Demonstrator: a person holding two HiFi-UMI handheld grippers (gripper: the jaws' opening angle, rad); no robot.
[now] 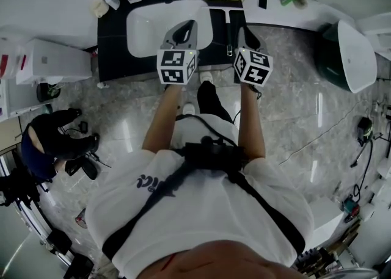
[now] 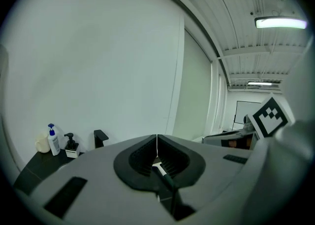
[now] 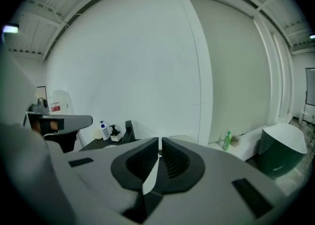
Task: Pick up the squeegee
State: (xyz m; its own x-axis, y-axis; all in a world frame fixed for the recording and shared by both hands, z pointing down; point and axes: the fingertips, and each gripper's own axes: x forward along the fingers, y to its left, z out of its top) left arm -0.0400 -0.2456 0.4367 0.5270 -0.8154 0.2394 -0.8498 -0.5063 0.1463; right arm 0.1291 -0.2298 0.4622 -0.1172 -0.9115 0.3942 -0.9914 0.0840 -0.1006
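**A:** head view first, where's the squeegee rn?

**B:** flat on the black counter, just right of the white sink. Long axis runs away from the person: blade end twd the wall, handle end twd them. It sits btwn the two claws. The right gripper is just beside it, while the left gripper is over the sink, further off. So imo right hand's the one to go. Squeegee's a bit to its left and below.

**A:** left gripper view?

**B:** left gripper jaws are pressed together, tips meet in a thin line, nothing btwn them. Mostly wall ahead, soap bottle far left. A small pale-headed, dark-handled thing peeks thru the hollow behind the tips. Could be the squeegee, can't tell tbh.

**A:** right gripper view?

**B:** right gripper is closed too, and empty. Squeegee doesn't show clearly there. I reckon it'd need to spread the jaws and tip down across the handle before grabbing.
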